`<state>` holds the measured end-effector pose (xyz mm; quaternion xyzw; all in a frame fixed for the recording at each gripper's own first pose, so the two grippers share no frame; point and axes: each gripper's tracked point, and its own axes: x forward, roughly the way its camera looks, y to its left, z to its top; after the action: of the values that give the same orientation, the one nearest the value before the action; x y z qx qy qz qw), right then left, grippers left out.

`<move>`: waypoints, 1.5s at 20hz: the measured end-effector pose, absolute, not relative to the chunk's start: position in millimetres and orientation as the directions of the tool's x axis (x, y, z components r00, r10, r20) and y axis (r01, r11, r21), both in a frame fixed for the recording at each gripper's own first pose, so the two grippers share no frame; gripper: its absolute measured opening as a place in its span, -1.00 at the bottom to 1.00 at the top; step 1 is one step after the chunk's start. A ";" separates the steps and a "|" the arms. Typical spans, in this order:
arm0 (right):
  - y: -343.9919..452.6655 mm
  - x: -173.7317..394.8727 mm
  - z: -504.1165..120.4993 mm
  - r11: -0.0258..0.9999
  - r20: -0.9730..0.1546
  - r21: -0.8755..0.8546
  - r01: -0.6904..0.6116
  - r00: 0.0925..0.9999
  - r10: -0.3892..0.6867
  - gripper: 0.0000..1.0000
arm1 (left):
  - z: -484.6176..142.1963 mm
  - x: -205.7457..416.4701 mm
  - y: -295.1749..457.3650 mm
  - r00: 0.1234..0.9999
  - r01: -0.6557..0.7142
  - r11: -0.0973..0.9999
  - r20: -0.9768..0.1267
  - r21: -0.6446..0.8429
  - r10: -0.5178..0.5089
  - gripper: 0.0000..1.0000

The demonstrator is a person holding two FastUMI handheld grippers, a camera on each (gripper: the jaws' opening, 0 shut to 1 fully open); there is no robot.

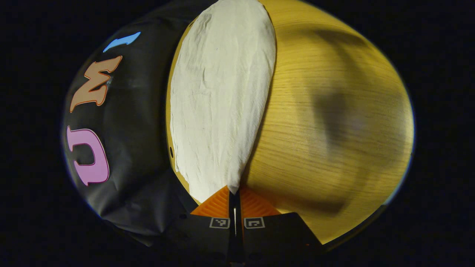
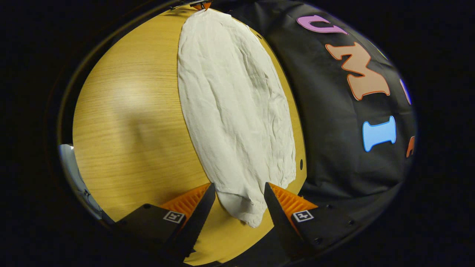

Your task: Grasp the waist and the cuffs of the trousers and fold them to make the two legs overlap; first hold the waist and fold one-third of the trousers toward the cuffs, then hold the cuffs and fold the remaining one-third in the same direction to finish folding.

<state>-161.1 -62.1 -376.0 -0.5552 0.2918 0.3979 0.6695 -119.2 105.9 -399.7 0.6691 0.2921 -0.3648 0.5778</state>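
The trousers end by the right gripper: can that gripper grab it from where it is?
Probably yes. The right gripper is open, its fingers either side of the near end of the white trousers on the wooden table, with nothing between them.

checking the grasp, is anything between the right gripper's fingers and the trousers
No. In the right gripper view the right gripper is open, and the near end of the trousers lies between its fingers with bare table showing in the gaps.

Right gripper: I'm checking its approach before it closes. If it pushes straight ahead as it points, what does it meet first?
The white trousers: their near end already lies between the open right gripper fingers.
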 end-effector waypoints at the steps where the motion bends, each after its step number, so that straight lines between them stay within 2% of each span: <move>1: -61.9 -160.2 -378.8 0.058 -0.831 -0.522 -0.851 0.523 0.192 0.70 | -400.2 -119.6 105.8 0.566 0.811 -0.159 -0.824 0.563 -0.027 -1.00; 2: -62.7 -159.0 -379.9 0.041 -0.825 -0.541 -0.840 0.539 0.173 0.31 | -399.8 -119.7 105.5 0.569 0.810 -0.157 -0.822 0.565 -0.024 -1.00; 3: -64.0 -160.2 -385.8 0.020 -0.828 -0.543 -0.839 0.540 0.153 0.19 | -399.8 -119.7 105.1 0.571 0.809 -0.153 -0.821 0.567 -0.022 -1.00; 4: -63.9 -160.0 -389.3 -0.003 -0.826 -0.552 -0.834 0.547 0.136 -0.20 | -400.1 -119.4 105.7 0.573 0.810 -0.144 -0.820 0.569 -0.017 -1.00; 5: -65.8 -161.3 -392.2 -0.017 -0.825 -0.557 -0.830 0.551 0.124 -0.39 | -400.0 -119.8 105.1 0.572 0.812 -0.134 -0.820 0.568 -0.014 -1.00; 6: -64.0 -157.8 -389.1 -0.016 -0.814 -0.574 -0.819 0.568 0.123 -0.72 | -400.5 -120.0 105.5 0.569 0.815 -0.124 -0.822 0.566 -0.010 -1.00; 8: -67.6 -155.1 -394.8 0.022 -0.823 -0.558 -0.829 0.557 0.108 -0.72 | -400.0 -119.6 107.2 0.564 0.822 -0.102 -0.826 0.561 0.002 -1.00; 9: -69.6 -156.7 -395.2 0.041 -0.832 -0.545 -0.837 0.546 0.098 -0.84 | -397.3 -118.7 107.3 0.572 0.817 -0.094 -0.820 0.569 0.009 -1.00; 10: -70.3 -155.2 -392.1 0.057 -0.830 -0.547 -0.835 0.550 0.093 -0.78 | -392.4 -116.5 105.2 0.587 0.807 -0.084 -0.809 0.584 0.012 -1.00; 11: -68.7 -152.5 -384.7 0.070 -0.817 -0.563 -0.823 0.568 0.101 -0.84 | -386.7 -116.2 103.8 0.593 0.804 -0.065 -0.805 0.591 0.015 -1.00; 13: -68.7 -141.4 -365.6 0.117 -0.783 -0.600 -0.791 0.611 0.114 -0.84 | -375.7 -114.6 101.7 0.596 0.803 0.005 -0.803 0.596 0.029 -1.00; 16: -73.1 -124.8 -348.7 0.209 -0.748 -0.624 -0.753 0.653 0.119 -0.84 | -349.9 -102.1 95.1 0.655 0.752 0.057 -0.754 0.657 0.058 -1.00; 18: -72.4 -112.9 -335.3 0.248 -0.722 -0.639 -0.728 0.679 0.132 -0.84 | -335.8 -84.6 91.1 0.681 0.726 0.065 -0.729 0.685 0.070 -1.00; 19: -70.3 -103.2 -328.4 0.271 -0.707 -0.648 -0.712 0.694 0.136 -0.91 | -330.7 -75.8 90.7 0.692 0.714 0.075 -0.717 0.697 0.084 -1.00; 21: -67.4 -81.0 -317.8 0.308 -0.679 -0.664 -0.681 0.722 0.132 -0.78 | -314.1 -53.6 88.9 0.725 0.672 0.116 -0.682 0.732 0.099 -1.00; 22: -66.0 -71.2 -312.4 0.317 -0.669 -0.674 -0.667 0.733 0.122 -0.84 | -306.8 -43.2 85.9 0.739 0.651 0.145 -0.666 0.745 0.100 -1.00; 25: -54.5 -41.1 -295.7 0.345 -0.632 -0.704 -0.621 0.769 0.097 -0.84 | -291.5 -9.1 83.9 0.768 0.611 0.193 -0.634 0.768 0.095 -1.00; 30: -34.0 10.6 -288.6 0.367 -0.594 -0.748 -0.554 0.805 0.004 -0.84 | -279.2 76.9 68.0 0.801 0.574 0.256 -0.598 0.778 0.023 -1.00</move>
<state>10.6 -34.0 -288.6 -0.5340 0.2572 0.1777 0.7856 76.9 68.0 -279.2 0.5816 0.2566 -0.1835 0.7498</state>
